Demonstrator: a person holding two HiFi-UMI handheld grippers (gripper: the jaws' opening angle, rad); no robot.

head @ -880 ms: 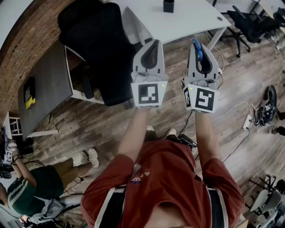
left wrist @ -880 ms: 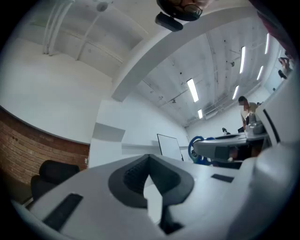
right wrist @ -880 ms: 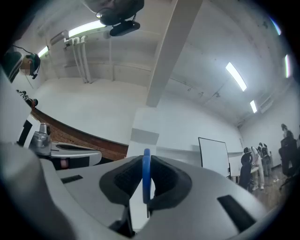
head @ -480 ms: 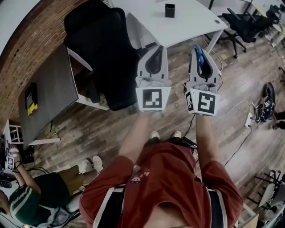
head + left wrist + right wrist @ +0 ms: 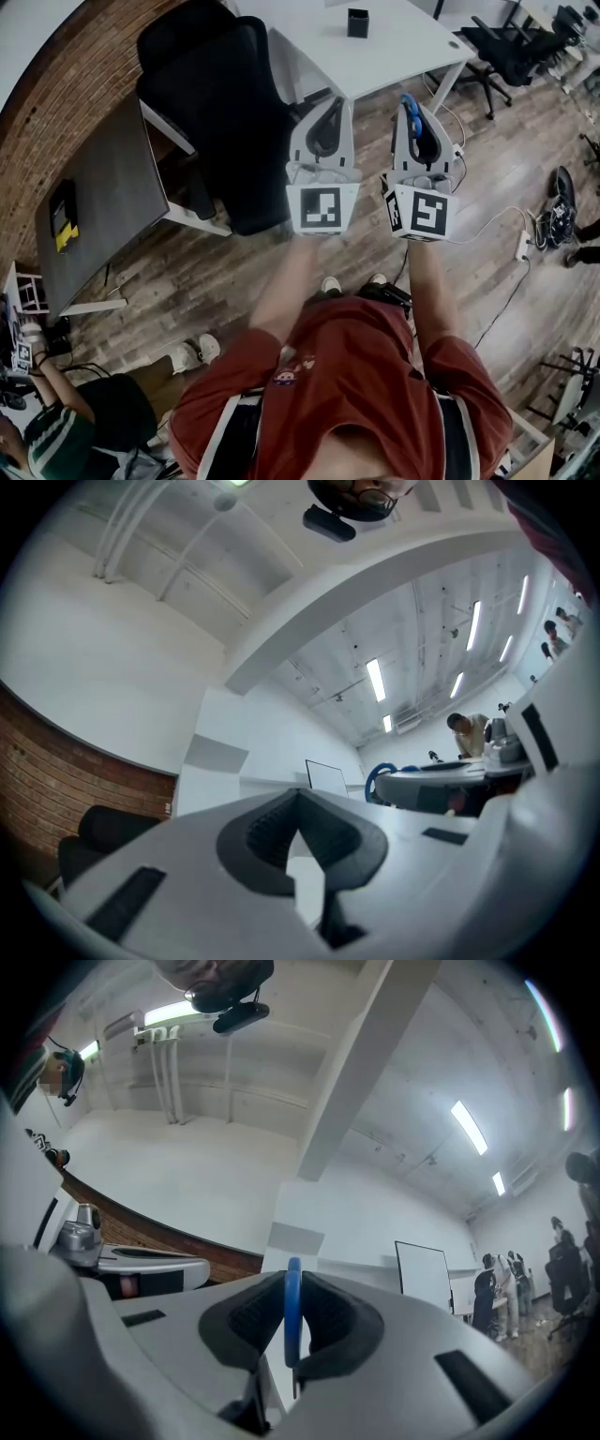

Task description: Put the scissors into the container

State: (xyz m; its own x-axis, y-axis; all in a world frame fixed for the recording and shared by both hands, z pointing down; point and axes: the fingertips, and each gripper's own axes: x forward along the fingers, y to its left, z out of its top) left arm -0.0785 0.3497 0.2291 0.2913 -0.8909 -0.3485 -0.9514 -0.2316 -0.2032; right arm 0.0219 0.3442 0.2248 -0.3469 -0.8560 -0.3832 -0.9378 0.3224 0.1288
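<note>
1. Flooring of brown wooden planks (image 5: 234, 272) is seen far below in the head view, bordered at the left by a red brick wall (image 5: 56, 84).
2. A white rectangular table on white legs (image 5: 403, 52) is seen at the top of that view.
3. A black upholstered office chair (image 5: 220, 103) is placed just beside the table's left end, with a flat grey desk top (image 5: 103, 202) further left.
4. A person's red shirt (image 5: 347, 375) fills the lower middle of the head view, and both forearms are stretched forward from it.
5. The left gripper (image 5: 328, 101), a white two-jaw tool with a black-and-white marker cube at its rear, is held in the air in front of the table edge. Its dark ribbed pads are brought together at the tips, and nothing is caught between them.
6. The right gripper (image 5: 417, 105), of the same build, is held just beside the left one at about the same height. Its jaws are set narrow and are pressed on a blue handle.
7. The blue-handled scissors (image 5: 292, 1307) are carried in the right gripper, with the handle loop standing up between the pads, well apart from the container.
8. The small black square container (image 5: 356, 21) is left standing upright on the white table, beyond both grippers.
</note>
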